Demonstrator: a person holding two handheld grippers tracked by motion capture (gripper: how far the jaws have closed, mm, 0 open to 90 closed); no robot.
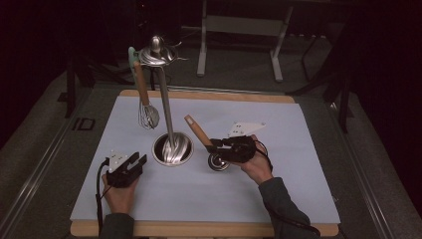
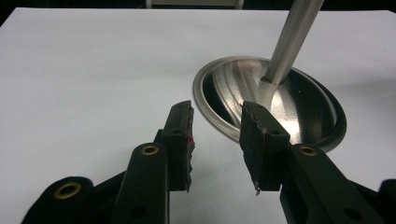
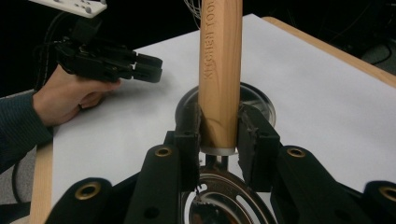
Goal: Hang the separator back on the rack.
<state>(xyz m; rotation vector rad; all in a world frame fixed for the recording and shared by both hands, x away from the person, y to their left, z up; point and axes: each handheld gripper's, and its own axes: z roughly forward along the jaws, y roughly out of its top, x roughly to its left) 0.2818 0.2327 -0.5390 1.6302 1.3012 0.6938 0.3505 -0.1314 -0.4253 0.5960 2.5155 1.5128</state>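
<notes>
While the left gripper (image 1: 130, 165) rests low on the white sheet (image 1: 298, 189) with its jaws apart and nothing between them, the steel base (image 2: 299, 116) of the utensil stand (image 1: 165, 107) lies just ahead of its tips and slightly to their right. A whisk (image 1: 147, 112) with a wooden handle hangs from the stand's top, up and beyond that idle gripper. Further right, the right gripper (image 3: 219, 135) is clamped on the wooden handle (image 3: 219, 70) of a pizza cutter; its pads press both sides of the handle near the metal collar, and the cutter's round wheel (image 1: 218, 162) sits just below the jaws, toward the person. From this gripper the handle's long axis runs up and away to the left, leaning toward the stand, so its free end (image 1: 191, 120) is the part closest to the pole. The right hand (image 1: 259, 164) is the one placed for hanging the cutter, I judge; the stand's top lies high and to the left of its jaws, well apart.
</notes>
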